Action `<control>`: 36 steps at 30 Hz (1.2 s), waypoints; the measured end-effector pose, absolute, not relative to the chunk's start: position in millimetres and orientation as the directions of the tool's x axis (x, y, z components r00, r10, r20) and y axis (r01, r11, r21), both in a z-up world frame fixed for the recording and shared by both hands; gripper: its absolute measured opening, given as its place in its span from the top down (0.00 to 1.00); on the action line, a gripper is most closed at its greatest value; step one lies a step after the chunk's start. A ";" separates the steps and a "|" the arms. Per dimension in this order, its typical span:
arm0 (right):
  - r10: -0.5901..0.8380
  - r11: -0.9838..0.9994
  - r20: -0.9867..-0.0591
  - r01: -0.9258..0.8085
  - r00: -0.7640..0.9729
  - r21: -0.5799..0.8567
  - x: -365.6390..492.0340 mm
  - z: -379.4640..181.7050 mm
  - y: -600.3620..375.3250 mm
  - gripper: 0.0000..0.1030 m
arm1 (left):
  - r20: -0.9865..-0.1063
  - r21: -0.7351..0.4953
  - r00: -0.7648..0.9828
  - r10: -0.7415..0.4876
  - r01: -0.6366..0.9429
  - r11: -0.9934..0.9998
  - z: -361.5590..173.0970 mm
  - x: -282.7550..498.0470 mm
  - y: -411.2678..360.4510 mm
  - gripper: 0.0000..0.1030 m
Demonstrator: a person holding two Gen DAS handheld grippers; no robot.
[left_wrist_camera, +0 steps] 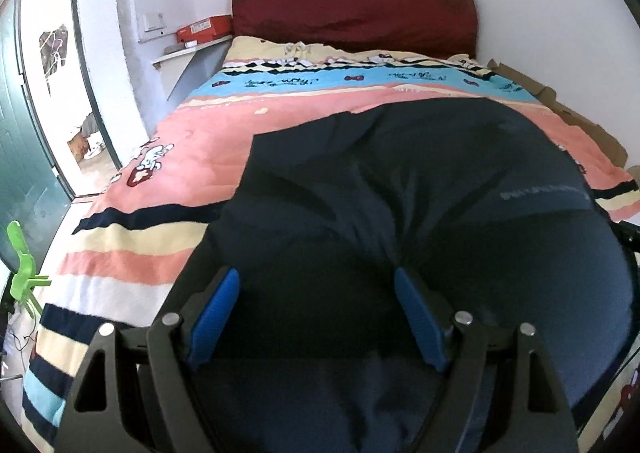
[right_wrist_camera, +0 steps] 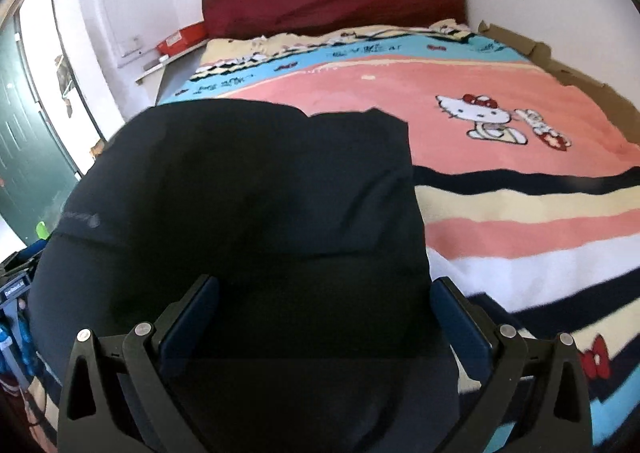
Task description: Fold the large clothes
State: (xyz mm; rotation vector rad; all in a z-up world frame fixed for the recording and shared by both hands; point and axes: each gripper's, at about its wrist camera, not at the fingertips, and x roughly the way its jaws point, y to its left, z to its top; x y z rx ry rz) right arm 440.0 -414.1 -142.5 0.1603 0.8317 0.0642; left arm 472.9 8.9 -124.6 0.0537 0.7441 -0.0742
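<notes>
The dark navy garment [left_wrist_camera: 420,181] lay on the near part of the striped blanket [left_wrist_camera: 132,249], bunched between the spread fingers of both the left gripper [left_wrist_camera: 316,281] and right gripper [right_wrist_camera: 326,289], neither pinching it.

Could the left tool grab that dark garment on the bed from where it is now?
Probably yes. The left tool stands open with the dark garment bunched directly between and ahead of its fingers; nothing lies in the way.
</notes>
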 end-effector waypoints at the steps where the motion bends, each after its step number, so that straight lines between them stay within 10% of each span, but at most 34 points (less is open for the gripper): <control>1: 0.122 0.986 -0.724 0.002 0.679 0.167 435.5 -139.4 -414.4 0.01 | -0.676 0.023 0.735 -0.048 0.086 0.996 -123.4 470.0 9.6 0.23; 36: 0.089 0.995 -0.745 -0.020 0.661 0.101 355.3 -120.6 -414.3 0.01 | -0.716 -0.071 0.693 -0.088 0.053 0.996 -108.7 390.8 60.2 0.23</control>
